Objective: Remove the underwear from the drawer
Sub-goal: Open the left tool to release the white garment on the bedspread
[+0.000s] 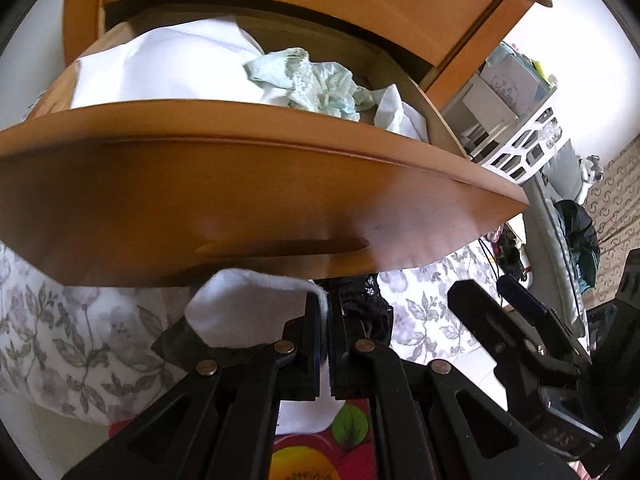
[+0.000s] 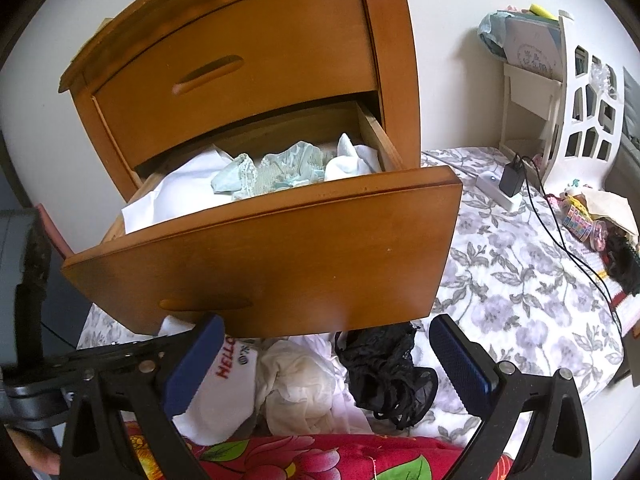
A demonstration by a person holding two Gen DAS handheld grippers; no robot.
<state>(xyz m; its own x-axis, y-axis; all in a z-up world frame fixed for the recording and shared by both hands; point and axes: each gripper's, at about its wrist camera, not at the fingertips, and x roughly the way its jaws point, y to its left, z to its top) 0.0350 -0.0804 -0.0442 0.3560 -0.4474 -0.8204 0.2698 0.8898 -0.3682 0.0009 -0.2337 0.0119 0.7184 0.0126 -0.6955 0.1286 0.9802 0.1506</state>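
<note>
Black linkage arms fill the bottom of the left wrist view, and the left gripper [image 1: 328, 312] has its jaws pressed together on a white garment [image 1: 244, 312], which bulges out toward 9 o'clock just below the drawer front [image 1: 256, 196]. From the other hand's view, the right gripper [image 2: 324, 356] hangs with its blue-padded fingers [image 2: 196, 364] spread wide and empty above a small heap at 6 o'clock: a white sock [image 2: 224, 384] with red lettering, a cream garment [image 2: 300, 388] and black lace underwear [image 2: 388, 380]. Up at 12 o'clock the open drawer still holds pale blue lace underwear [image 2: 272, 174] among white cloth [image 2: 172, 196]. I would worry about the pinch being so close to the cloth's edge; a quick swing could let it slip out, and the overhanging drawer front just above could snag it. Beneath all this lies a grey floral bedspread [image 2: 512, 288], with a red flowered fabric [image 2: 320, 460] nearest the person. Off at 2 o'clock stand a white lattice basket [image 2: 588, 120], a charger with a black cable [image 2: 512, 176] and a plain pale wall [image 2: 448, 60].
</note>
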